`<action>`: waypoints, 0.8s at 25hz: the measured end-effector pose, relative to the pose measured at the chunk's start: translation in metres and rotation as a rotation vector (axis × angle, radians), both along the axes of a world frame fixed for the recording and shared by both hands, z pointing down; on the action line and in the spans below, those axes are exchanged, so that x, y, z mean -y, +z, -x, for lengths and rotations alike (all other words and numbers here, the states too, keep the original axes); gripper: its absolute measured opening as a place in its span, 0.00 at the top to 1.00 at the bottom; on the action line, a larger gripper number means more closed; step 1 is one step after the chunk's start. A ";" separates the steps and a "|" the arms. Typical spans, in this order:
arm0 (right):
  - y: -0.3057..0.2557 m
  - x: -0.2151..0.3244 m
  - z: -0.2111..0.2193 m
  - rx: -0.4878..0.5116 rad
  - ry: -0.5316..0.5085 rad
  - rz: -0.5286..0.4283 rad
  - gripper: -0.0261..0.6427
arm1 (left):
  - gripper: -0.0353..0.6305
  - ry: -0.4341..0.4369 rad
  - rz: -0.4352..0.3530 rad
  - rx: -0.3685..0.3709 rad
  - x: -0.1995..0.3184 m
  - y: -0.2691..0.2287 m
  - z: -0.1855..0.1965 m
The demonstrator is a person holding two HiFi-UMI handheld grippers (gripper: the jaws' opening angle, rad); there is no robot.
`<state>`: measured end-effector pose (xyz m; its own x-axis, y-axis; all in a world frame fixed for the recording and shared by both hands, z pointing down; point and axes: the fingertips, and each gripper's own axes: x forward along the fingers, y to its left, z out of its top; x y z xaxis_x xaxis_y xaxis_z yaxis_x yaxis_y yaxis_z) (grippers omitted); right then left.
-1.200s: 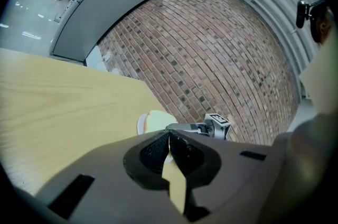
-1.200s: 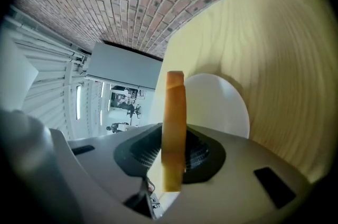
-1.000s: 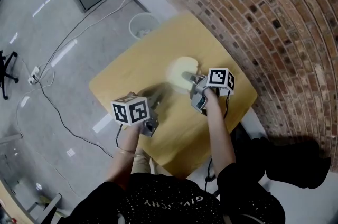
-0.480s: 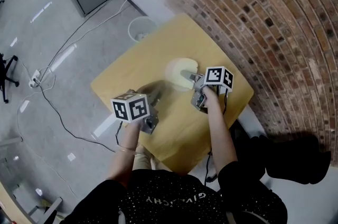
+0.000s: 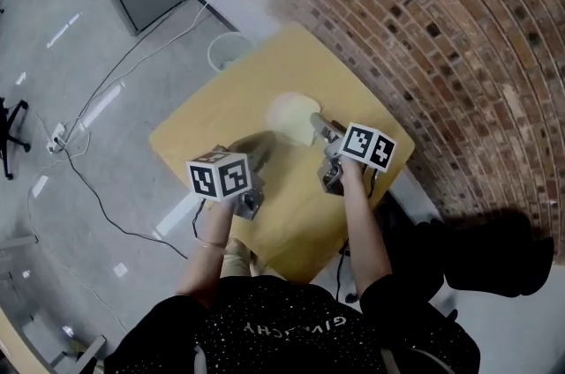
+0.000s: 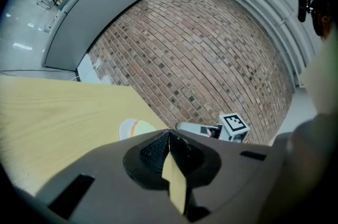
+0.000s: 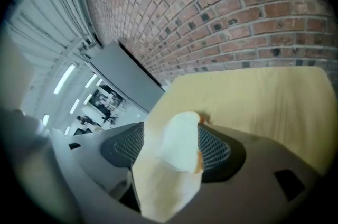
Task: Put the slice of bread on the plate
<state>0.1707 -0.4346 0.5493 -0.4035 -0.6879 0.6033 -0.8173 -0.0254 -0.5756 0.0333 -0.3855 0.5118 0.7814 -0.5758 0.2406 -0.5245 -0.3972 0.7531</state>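
The right gripper's (image 7: pixel 171 125) fingers (image 7: pixel 214 151) stand wide apart, having just been opening, and neither pad presses on anything. Between them, lower down, shows the slice of bread (image 7: pixel 179 143), white with a brown crust edge, lying on the pale plate (image 7: pixel 161 191). In the head view this gripper (image 5: pixel 316 127) sits over the plate's (image 5: pixel 290 112) rim on the person's side, its marker cube (image 5: pixel 369 145) behind it.

The left gripper's (image 6: pixel 169 136) fingers (image 6: pixel 153 151) are together at the tips with nothing clamped. It is held over the bench (image 5: pixel 221 125) near the person's side, well apart from the plate, its marker cube (image 5: pixel 219 178) turned up.

The plate rests about mid-bench, somewhat nearer the edge along the brick wall (image 5: pixel 424 19).
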 end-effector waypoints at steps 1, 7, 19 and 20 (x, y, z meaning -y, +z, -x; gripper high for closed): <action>-0.014 -0.005 0.009 0.067 -0.016 -0.040 0.48 | 0.93 -0.001 -0.007 0.005 -0.002 -0.003 -0.001; -0.080 -0.046 0.036 0.231 -0.039 -0.195 0.72 | 0.93 0.026 -0.059 0.019 -0.015 -0.035 -0.017; -0.126 -0.128 0.041 0.339 -0.023 -0.354 0.94 | 0.93 0.060 -0.178 0.058 -0.065 -0.084 -0.040; -0.124 -0.131 0.041 0.316 -0.023 -0.355 0.94 | 0.93 0.067 -0.185 0.064 -0.067 -0.084 -0.042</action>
